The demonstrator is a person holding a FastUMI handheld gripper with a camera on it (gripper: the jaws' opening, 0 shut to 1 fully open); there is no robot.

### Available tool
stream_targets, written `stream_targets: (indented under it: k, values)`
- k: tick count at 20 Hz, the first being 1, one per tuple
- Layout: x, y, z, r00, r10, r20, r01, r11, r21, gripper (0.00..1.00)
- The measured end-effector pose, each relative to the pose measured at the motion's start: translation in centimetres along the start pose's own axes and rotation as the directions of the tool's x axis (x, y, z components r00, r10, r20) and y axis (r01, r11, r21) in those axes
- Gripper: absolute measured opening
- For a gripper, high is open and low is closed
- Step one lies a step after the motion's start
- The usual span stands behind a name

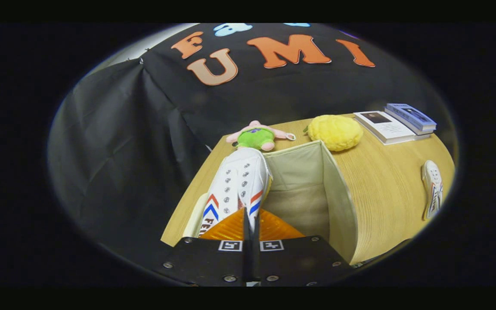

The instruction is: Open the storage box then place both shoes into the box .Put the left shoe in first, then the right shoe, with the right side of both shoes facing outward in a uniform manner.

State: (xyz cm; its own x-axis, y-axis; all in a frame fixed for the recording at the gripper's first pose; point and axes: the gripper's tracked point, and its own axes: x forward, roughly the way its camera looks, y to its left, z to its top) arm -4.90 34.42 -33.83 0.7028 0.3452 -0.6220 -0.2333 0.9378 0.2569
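My gripper (250,221) is shut on a white shoe (237,187) with red and blue chevrons and metal eyelets; the fingers pinch its collar edge with almost no gap between them. The shoe hangs toe-forward over the left side of the open cream fabric storage box (338,193), whose inside shows just right of the shoe. A second white shoe (432,187) lies on the wooden table (385,172) far to the right of the box.
Beyond the box lie a pink and green plush toy (256,137) and a yellow pineapple-like plush (335,132). Two stacked books (396,122) rest at the table's far right corner. The table's left edge runs close to the box.
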Motion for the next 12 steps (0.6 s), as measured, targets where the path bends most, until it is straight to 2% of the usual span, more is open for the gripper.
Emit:
stream_targets:
  k: [3, 8, 9, 12]
  values:
    - [0.3, 0.1, 0.1, 1.0, 0.012, -0.027, -0.011, 1.0, 0.011, 0.08]
    - [-0.3, -0.9, 2.8, 1.0, 0.005, 0.011, -0.004, 1.0, -0.029, 0.95]
    - [-0.6, -1.4, 3.6, 1.0, 0.005, 0.026, -0.005, 1.0, -0.029, 0.98]
    - [-2.1, -3.0, 6.3, 0.996, 0.007, 0.086, -0.005, 1.0, -0.028, 0.98]
